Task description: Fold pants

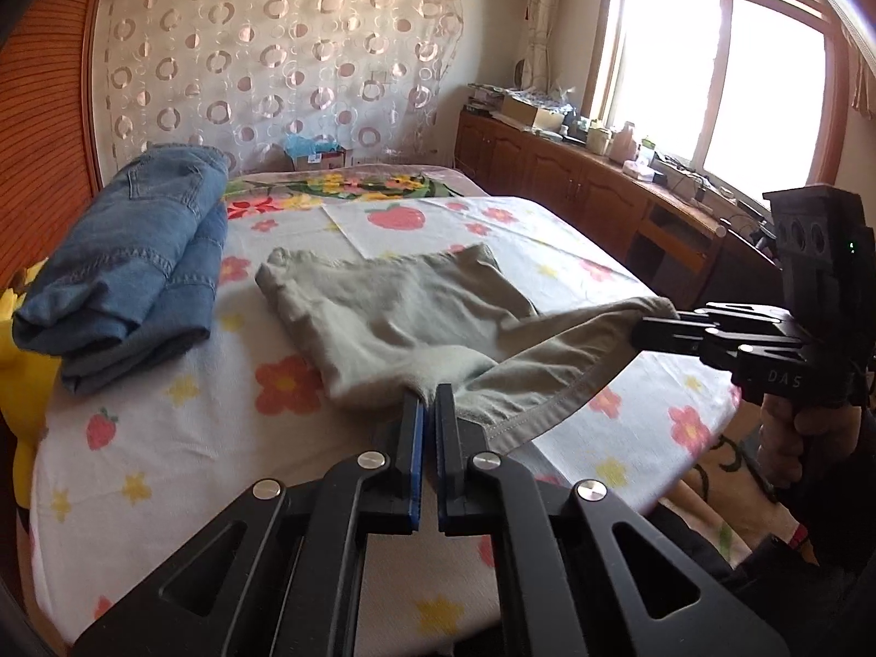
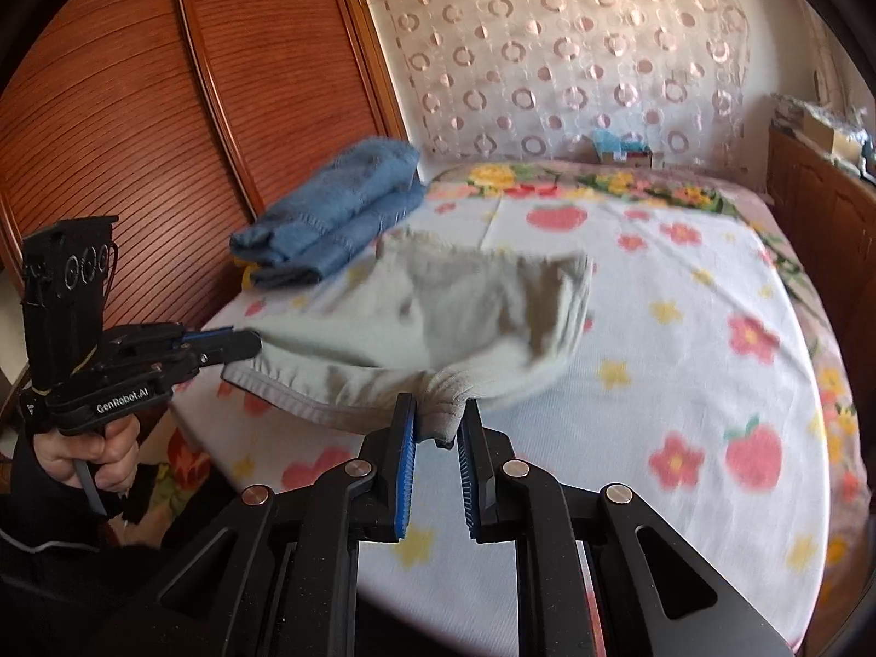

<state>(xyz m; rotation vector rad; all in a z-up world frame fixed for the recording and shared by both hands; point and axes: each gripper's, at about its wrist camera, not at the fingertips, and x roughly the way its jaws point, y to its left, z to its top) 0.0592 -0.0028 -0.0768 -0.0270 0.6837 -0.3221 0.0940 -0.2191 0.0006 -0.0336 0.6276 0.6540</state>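
Up close, the left gripper (image 1: 430,402) had its blue-padded fingers (image 1: 417,454) pinched nearly together on a corner of the grey-green pants (image 1: 394,323), the cloth bunching into the narrow gap at the tips. In the right wrist view the same gripper (image 2: 249,345) reached in from the left, clamped on the hemmed edge of the fabric. The right gripper (image 2: 441,416) held a thicker wad of the pants between its fingers (image 2: 406,438), so its jaws stood a little further apart but were pressed onto the cloth; from the left wrist camera it (image 1: 649,328) came in from the right, gripping the other end of that edge. Between the two grips the stitched hem hung in a slack curve, lifted just above the bed, while the rest of the pants lay flat on the flowered bedsheet (image 1: 164,438), reaching away toward the far side. The right wrist picture was blurred over the pants, so finer folds could not be made out there.

Just beside the pants, on their left, a stack of folded blue jeans (image 1: 137,274) rested on the sheet near the slatted wooden wardrobe (image 2: 164,137). Beyond the bed a circle-patterned curtain (image 1: 274,55) covered the wall, and a bright window (image 1: 722,87) stood over a cluttered wooden cabinet (image 1: 575,175) on the right.
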